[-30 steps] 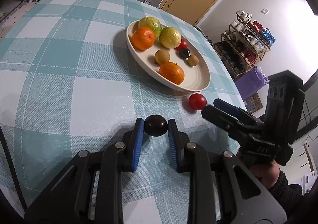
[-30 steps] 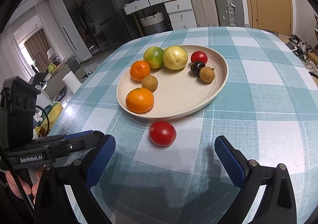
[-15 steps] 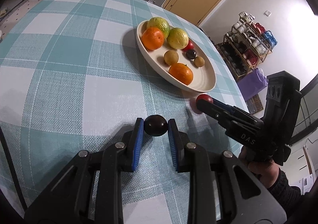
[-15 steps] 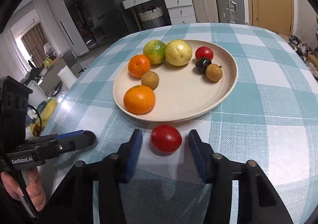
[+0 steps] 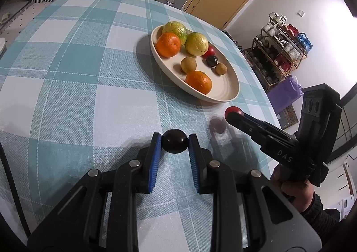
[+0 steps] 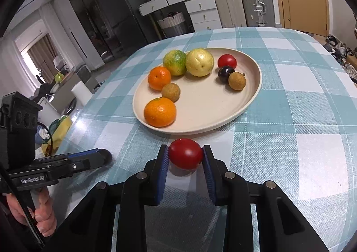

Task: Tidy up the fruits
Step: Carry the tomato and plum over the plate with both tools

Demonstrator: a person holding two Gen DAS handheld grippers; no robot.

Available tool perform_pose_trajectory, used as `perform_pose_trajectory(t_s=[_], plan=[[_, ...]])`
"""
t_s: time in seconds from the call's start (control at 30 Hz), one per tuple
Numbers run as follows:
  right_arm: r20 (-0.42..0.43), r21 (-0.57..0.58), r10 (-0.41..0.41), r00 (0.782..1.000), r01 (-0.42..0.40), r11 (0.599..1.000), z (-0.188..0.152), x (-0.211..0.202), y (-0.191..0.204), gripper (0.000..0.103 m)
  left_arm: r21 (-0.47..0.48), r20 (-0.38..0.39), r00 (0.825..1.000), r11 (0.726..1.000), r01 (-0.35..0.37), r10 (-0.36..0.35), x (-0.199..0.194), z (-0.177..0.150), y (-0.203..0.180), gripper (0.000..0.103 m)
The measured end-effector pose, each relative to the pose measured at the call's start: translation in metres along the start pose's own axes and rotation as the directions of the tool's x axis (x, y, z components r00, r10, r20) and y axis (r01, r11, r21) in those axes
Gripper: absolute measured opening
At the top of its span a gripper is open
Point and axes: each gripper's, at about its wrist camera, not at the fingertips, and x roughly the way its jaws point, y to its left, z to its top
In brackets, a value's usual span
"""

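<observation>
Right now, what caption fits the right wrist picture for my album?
Right tongs closing on a round red tomato beside the cream plate of fruit.

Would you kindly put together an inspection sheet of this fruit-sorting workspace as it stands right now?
Surface: table under a teal-and-white checked cloth.
Job's things: beige plate holding two oranges, a green fruit, a yellow fruit, a red one, a dark one and two small brown ones.
Clutter: nothing seen on the cloth.
Grippers: left hand-held gripper shut on a dark plum; right hand-held gripper closing, its pads against a red tomato, near the plate's rim.
Cables: a black cord beside the left unit.
Surroundings: suitcases, white drawers, a fridge, a wooden door, a rack of cups.
</observation>
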Motion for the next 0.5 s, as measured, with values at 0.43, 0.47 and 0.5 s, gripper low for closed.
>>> perform_pose_trajectory(t_s=[0.43,0.47,0.5], plan=[[0.058,0.029,0.08,0.995,-0.082,0.996,-0.006,-0.03,-0.005,0.031,0.048,0.016,0.999,0.998,-0.029,0.028,-0.01,0.003,-0.025,0.022],[0.066,0.026,0.086,0.994,-0.088,0.996,-0.006,-0.033,-0.005,0.031,0.052,0.017,0.999,0.998,-0.031,0.03,-0.011,0.004,-0.028,0.022],[0.072,0.024,0.091,0.993,-0.093,0.995,-0.006,-0.036,-0.006,0.031,0.055,0.017,0.999,0.998,-0.032,0.031,-0.011,0.004,-0.03,0.022]])
